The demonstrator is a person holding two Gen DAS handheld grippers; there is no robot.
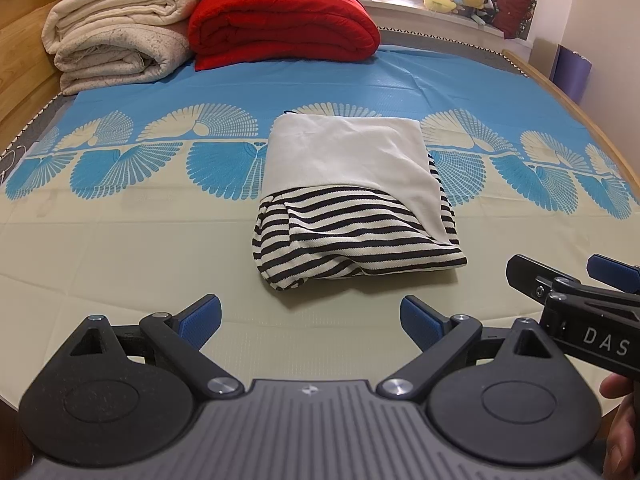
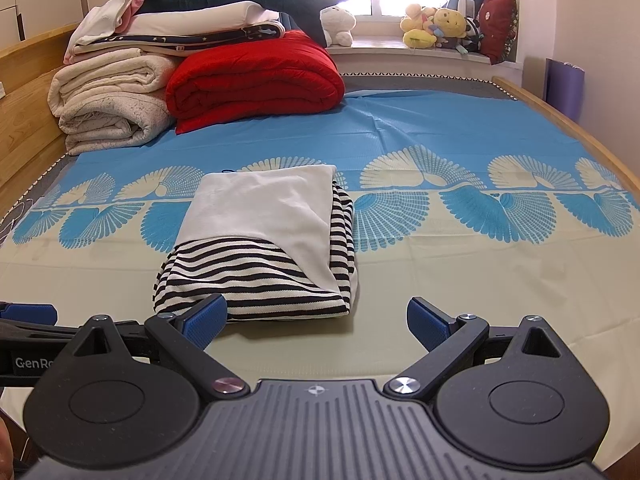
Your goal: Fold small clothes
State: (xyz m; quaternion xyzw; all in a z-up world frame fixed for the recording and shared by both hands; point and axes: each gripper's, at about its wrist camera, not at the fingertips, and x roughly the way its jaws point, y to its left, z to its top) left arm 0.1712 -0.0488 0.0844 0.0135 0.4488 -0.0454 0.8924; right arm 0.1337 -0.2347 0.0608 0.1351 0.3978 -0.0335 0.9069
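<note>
The left gripper [image 1: 311, 320] has its blue-padded fingers [image 1: 204, 318] spread wide with nothing between them, hovering over bare sheet just short of the garment. The right gripper [image 2: 316, 322] is the same — fingers [image 2: 426, 326] apart and empty, its left pad close against the near edge of the cloth, though whether it touches cannot be told from this angle. In the left wrist view the right gripper juts in from the right edge, also parted, beside the garment's near corner.

The striped garment [image 1: 352, 236] lies in the middle of the bed [image 1: 120, 240], gathered into a compact, roughly rectangular bundle: a plain white panel [image 1: 348, 152] laid over the far part, black-and-white stripes showing along the near and right sides. As a judgement, the fold looks essentially finished — the piece is small, layered and free of both grippers. What may remain is tidying: the near-left corner bulges and the bottom edge is rumpled, not squared.

How many layers sit inside the bundle, and where sleeves or hems went, is hidden. No other small clothes waiting to be folded can be made out; the folded red quilt [image 1: 284, 20] and the cream blankets [image 1: 116, 36] are stacked well apart at the far end of the bed. A bit of the person's hand [image 1: 622, 412] is cut off at the frame edge.
</note>
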